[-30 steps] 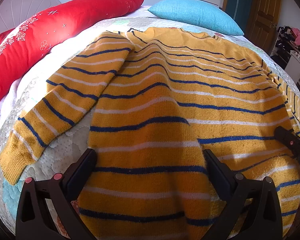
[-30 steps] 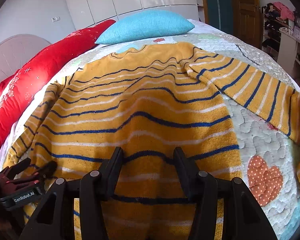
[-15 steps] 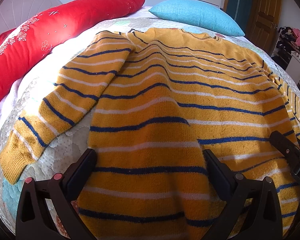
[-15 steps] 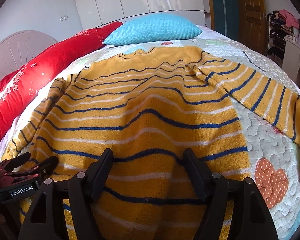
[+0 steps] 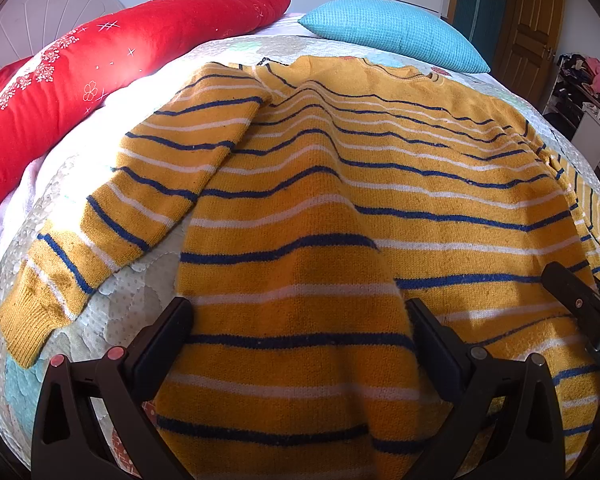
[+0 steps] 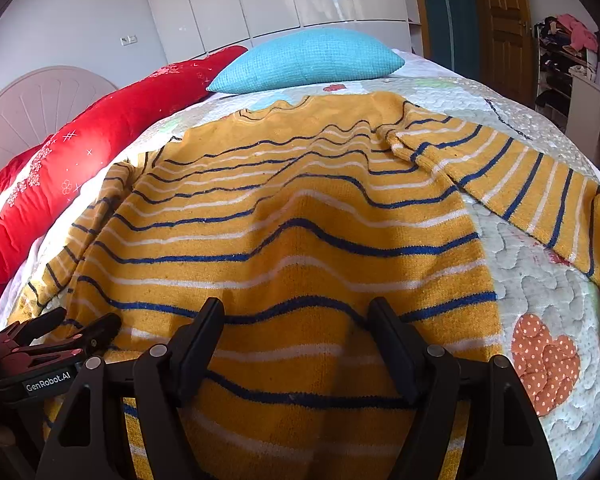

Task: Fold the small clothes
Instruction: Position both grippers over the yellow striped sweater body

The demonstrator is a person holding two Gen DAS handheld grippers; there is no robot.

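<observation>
A mustard-yellow sweater [image 5: 340, 184] with blue and white stripes lies spread flat on the bed, neck toward the pillows; it also shows in the right wrist view [image 6: 300, 216]. Its sleeves [image 5: 112, 224] [image 6: 520, 184] angle out to each side. My left gripper [image 5: 300, 320] is open over the hem's left part, fingers wide apart on the knit. My right gripper [image 6: 296, 320] is open over the hem's right part. Each gripper shows at the edge of the other's view [image 5: 580, 312] [image 6: 56, 336].
The sweater rests on a quilted white bedspread [image 6: 540, 280] with a dotted heart patch [image 6: 544, 360]. A long red pillow [image 5: 80, 68] and a turquoise pillow [image 5: 392, 36] lie at the far side. A wooden door [image 5: 532, 24] and cluttered shelves [image 6: 572, 64] stand to the right.
The right gripper has opened wider and its view has tilted up a little. The left gripper has stayed open in about the same place.
</observation>
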